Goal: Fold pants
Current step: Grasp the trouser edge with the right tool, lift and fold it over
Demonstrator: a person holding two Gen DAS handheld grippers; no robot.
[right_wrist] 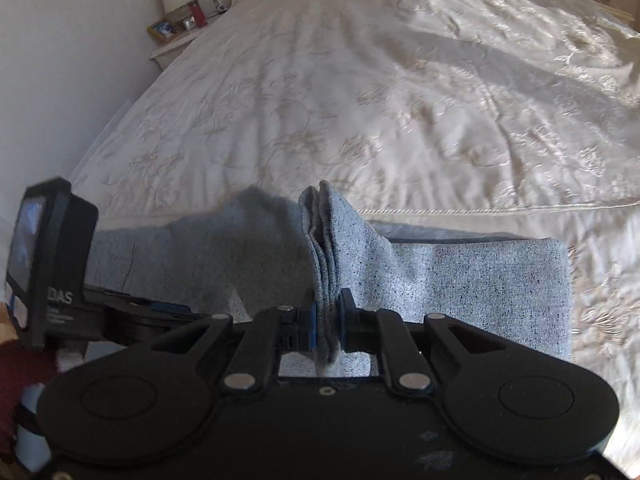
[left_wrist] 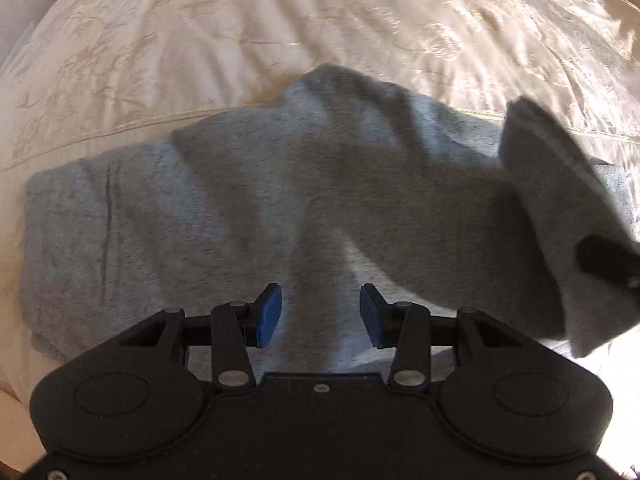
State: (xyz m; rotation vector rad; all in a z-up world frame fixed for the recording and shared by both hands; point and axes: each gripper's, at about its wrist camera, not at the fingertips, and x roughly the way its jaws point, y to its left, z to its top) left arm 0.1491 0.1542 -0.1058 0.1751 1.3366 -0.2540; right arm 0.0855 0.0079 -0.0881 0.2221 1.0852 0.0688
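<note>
Grey pants (left_wrist: 248,200) lie across the near part of a cream bedspread (left_wrist: 200,40). In the left wrist view my left gripper (left_wrist: 320,314) is open, its blue pads (left_wrist: 269,314) apart above the cloth, holding nothing. My right gripper (right_wrist: 326,320) is shut on a bunched, layered end of the pants (right_wrist: 324,248) and holds it lifted. That lifted end shows in the left wrist view (left_wrist: 560,216) at the right, with a right gripper finger (left_wrist: 604,264) on it. The rest of the pants (right_wrist: 480,280) lies flat below.
The embroidered bedspread (right_wrist: 400,100) stretches far ahead. A bedside shelf (right_wrist: 176,44) with picture frames (right_wrist: 164,28) stands at the far left by a white wall. The left gripper's body (right_wrist: 52,264) shows at the left of the right wrist view.
</note>
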